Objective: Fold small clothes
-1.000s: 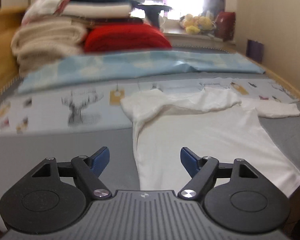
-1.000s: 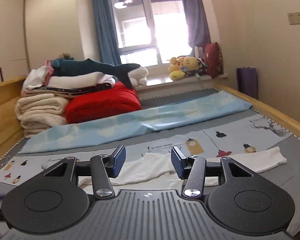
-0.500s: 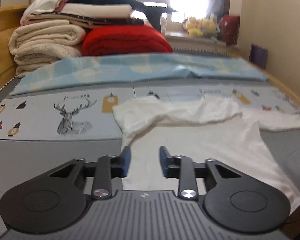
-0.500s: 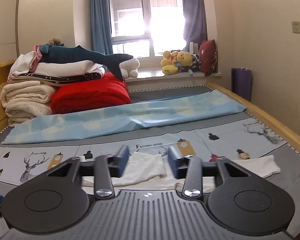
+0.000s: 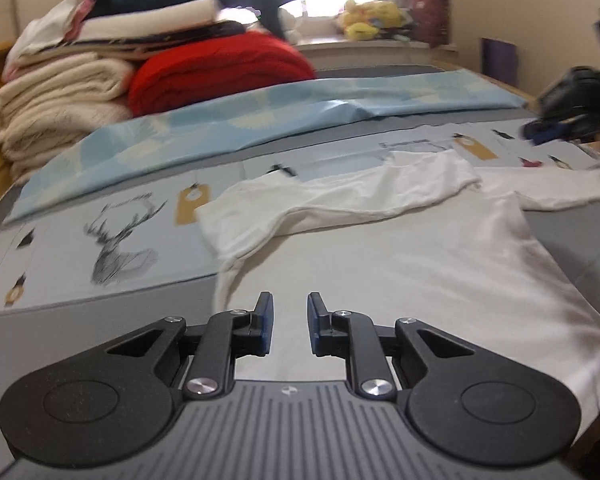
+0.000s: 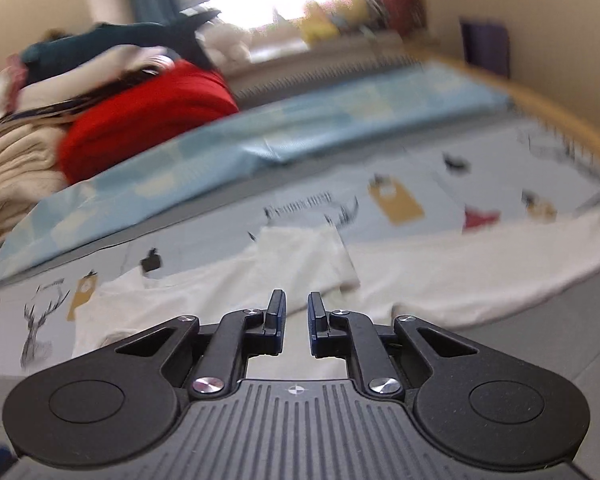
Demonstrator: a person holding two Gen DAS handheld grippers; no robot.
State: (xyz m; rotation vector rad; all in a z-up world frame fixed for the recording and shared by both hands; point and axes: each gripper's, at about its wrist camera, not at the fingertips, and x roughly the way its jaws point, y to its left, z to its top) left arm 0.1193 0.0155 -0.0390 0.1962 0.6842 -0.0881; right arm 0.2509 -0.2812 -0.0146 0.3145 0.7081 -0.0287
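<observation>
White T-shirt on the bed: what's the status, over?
Both claws, left and right, closing, nothing between them. White T-shirt flat, one sleeve folded in. Nothing in the way.

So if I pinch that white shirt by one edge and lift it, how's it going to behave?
Probably floppy: the white shirt lies limp on the bed, one sleeve already flopped across its chest, so a lifted edge would likely sag. It looks thin and light, so one pinch should carry it. It may drag and bunch on the bedding rather than slide flat.
</observation>
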